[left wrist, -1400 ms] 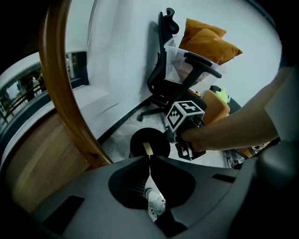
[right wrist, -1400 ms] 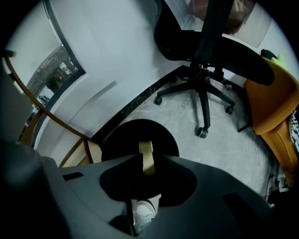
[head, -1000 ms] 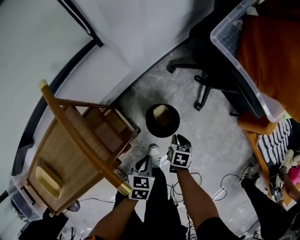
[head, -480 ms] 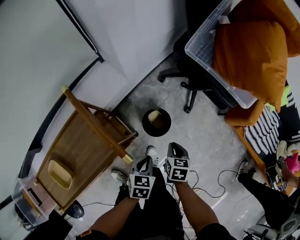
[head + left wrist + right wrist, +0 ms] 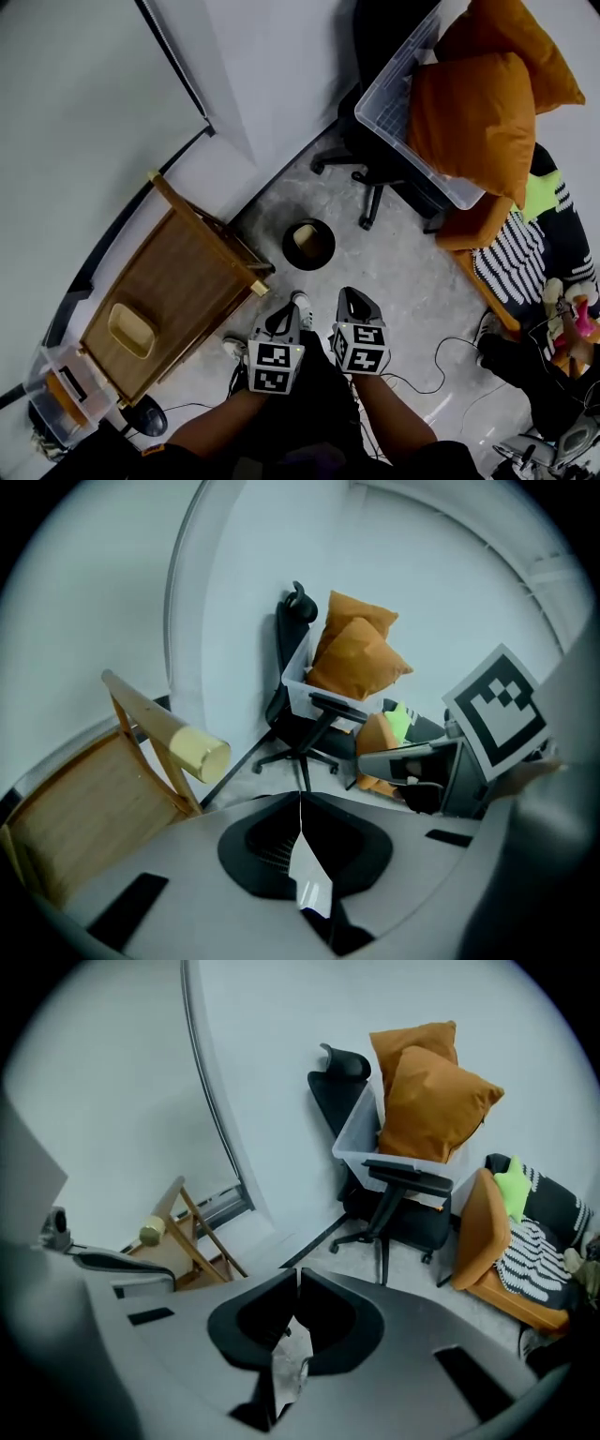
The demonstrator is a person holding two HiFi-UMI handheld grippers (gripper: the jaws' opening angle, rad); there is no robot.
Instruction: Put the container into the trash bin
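- The container (image 5: 304,235) lies inside the trash bin (image 5: 286,249), a pale shape against the black round wall; the bin stands upright on the grey floor.
- The left gripper (image 5: 285,316) sits at about 7 o'clock from the bin, well apart from it. In the left gripper view its jaws (image 5: 300,799) are pressed together with nothing between them.
- The right gripper (image 5: 352,299) sits at about 5 o'clock from the bin, also apart from it. Its jaws (image 5: 295,1275) are closing, the tips all but meeting, and nothing is between them.
- A white shoe (image 5: 302,303) shows on the floor between the two grippers.
- A wooden chair (image 5: 187,281) stands at 8 o'clock from the bin, just beside it, with a tan dish (image 5: 131,330) on its seat.
- A black office chair (image 5: 370,164) stands at 1 o'clock from the bin.
- A clear tub (image 5: 394,103) rests on that office chair, and orange cushions (image 5: 469,108) fill it.
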